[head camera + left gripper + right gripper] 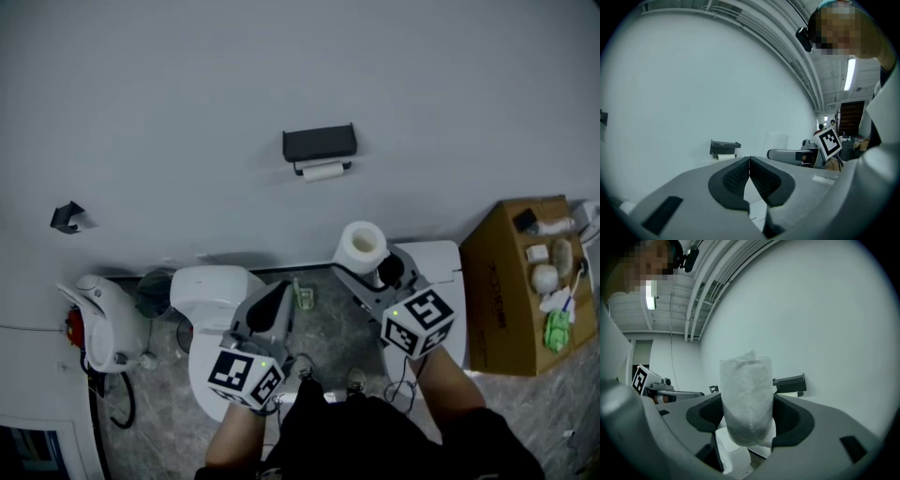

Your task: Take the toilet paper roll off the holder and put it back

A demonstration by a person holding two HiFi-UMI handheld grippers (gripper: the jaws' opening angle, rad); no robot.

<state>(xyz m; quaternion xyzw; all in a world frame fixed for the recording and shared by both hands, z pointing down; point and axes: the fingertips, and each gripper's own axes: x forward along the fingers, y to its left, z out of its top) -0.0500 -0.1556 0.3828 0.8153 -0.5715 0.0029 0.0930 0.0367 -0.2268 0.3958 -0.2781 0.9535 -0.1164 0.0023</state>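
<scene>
The white toilet paper roll (362,246) stands upright between the jaws of my right gripper (364,264), which is shut on it, away from the wall. In the right gripper view the roll (746,399) fills the gap of the right gripper (747,420). The black holder (320,144) hangs on the pale wall ahead, with a short white piece (323,172) under its shelf. The holder also shows in both gripper views (724,147) (790,381). My left gripper (279,298) is lower left of the roll, its pads (740,177) pressed together, shut on nothing.
A white toilet (220,291) stands below the left gripper. A cardboard box (511,300) holding small items is at the right. A white appliance (98,323) and a dark bin (155,292) stand at the left. A black hook (67,217) is on the wall.
</scene>
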